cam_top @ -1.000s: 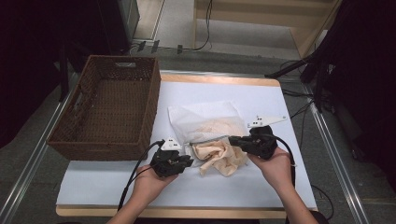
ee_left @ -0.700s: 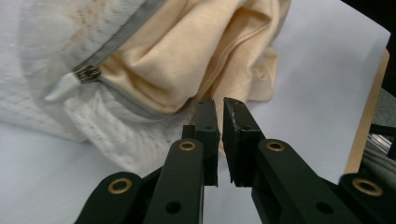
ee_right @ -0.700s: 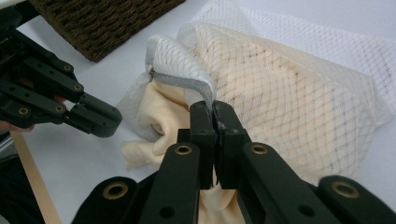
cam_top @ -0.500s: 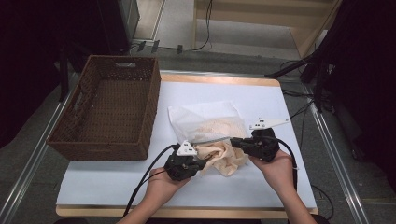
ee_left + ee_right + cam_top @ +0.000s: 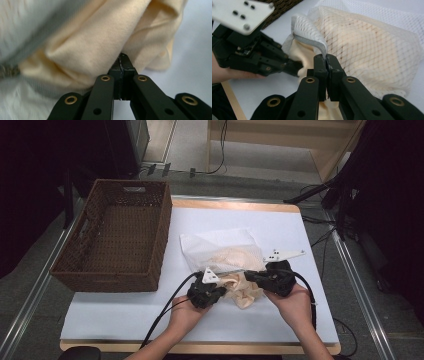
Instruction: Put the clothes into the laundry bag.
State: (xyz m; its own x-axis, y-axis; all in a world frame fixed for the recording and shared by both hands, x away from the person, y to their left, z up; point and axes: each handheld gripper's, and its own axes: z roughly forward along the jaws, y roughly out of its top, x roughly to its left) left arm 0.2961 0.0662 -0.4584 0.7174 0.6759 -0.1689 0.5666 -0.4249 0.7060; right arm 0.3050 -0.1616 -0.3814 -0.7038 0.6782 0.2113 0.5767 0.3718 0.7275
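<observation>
High view: your left gripper [image 5: 223, 288] and right gripper [image 5: 250, 277] meet at the cream garment [image 5: 243, 291], which spills from the mesh bag [image 5: 220, 251] toward you.

Left gripper view: jaws closed, pinching a garment fold.

Right gripper view: jaws closed on the bag's grey rim [image 5: 310, 41]; the bag runs away rightward.

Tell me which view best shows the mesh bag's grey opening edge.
The right gripper view: the grey edge runs down into the right gripper, shut on it, with the mesh bag behind. The left gripper view shows a blurred grey strip by the cream cloth. The high view shows the whole bag, its edge tiny.
</observation>
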